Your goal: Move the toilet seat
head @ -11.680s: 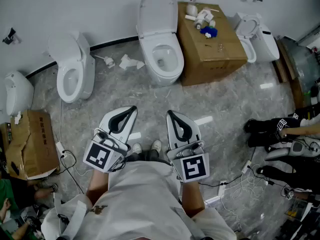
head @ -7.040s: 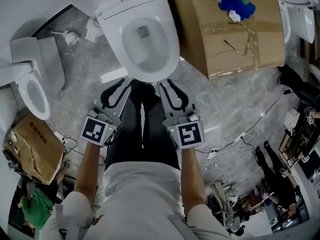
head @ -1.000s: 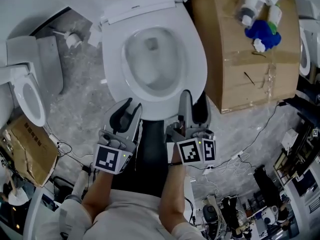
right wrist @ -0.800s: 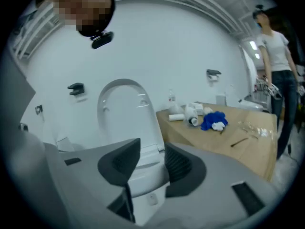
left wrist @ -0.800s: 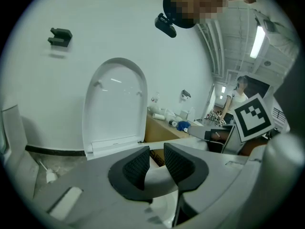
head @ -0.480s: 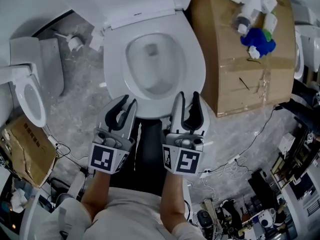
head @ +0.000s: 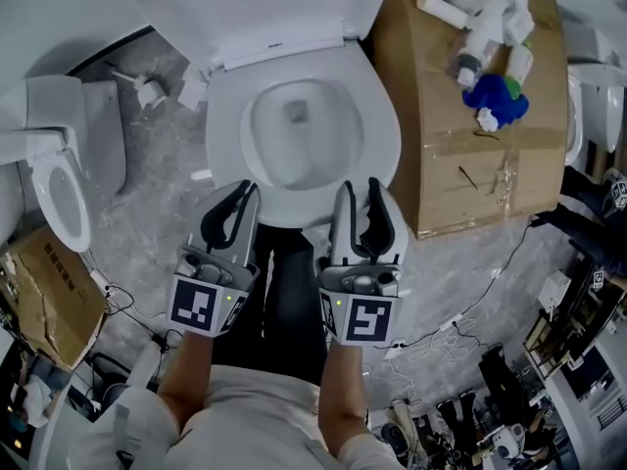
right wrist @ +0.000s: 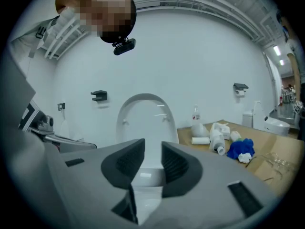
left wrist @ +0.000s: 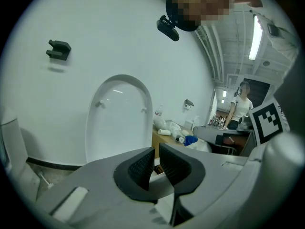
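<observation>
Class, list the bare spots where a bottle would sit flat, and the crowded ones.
Free: the near half of the cardboard box, from the blue cloth to its front edge; the floor between the middle toilet and the left toilet. Crowded: the box's far end, under bottles; cables at lower right.

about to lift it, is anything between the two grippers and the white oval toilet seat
Nothing visible does. The left gripper and right gripper are at the front rim of the white oval toilet seat. Their jaws have just been closing, with nothing seen between them. The brown cardboard box stands off to one side.
</observation>
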`<state>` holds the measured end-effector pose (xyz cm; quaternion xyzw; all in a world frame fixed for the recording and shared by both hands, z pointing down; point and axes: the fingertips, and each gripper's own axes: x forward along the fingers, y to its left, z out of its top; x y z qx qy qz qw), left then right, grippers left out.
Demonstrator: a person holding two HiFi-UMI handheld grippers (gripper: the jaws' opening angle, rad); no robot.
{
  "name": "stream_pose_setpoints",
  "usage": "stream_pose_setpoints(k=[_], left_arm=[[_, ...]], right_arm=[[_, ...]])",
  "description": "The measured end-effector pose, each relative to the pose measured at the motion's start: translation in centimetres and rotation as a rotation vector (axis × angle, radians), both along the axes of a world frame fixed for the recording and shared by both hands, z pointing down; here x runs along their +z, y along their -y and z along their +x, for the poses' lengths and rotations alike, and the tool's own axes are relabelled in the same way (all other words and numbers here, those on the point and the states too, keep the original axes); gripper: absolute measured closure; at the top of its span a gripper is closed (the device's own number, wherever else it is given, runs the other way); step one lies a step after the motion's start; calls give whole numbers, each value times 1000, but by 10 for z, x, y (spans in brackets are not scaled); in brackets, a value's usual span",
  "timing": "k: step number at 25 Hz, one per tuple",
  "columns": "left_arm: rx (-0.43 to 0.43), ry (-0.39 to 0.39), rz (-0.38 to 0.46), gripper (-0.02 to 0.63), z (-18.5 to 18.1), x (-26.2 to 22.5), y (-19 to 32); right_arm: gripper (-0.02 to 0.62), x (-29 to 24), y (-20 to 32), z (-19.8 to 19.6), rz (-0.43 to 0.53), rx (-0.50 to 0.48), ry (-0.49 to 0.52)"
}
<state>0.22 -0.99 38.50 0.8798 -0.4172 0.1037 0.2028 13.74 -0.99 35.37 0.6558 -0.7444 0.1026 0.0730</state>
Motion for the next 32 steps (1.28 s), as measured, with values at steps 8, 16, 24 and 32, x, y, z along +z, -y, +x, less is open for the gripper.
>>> stream_pose_setpoints(k=[8, 16, 24, 32], left_arm=[[-17, -8, 66, 617, -6, -24, 30], [-17, -15, 82, 617, -11, -39, 53], [-35, -27, 112, 617, -15, -51, 77], [-63, -26, 167, 617, -20, -64, 102]], right_arm=[[557, -24, 25, -11, 48, -77, -33], [595, -40, 50, -15, 70, -107, -52], [598, -49, 76, -23, 67, -171, -56], [598, -60, 102, -30, 95, -226, -76]])
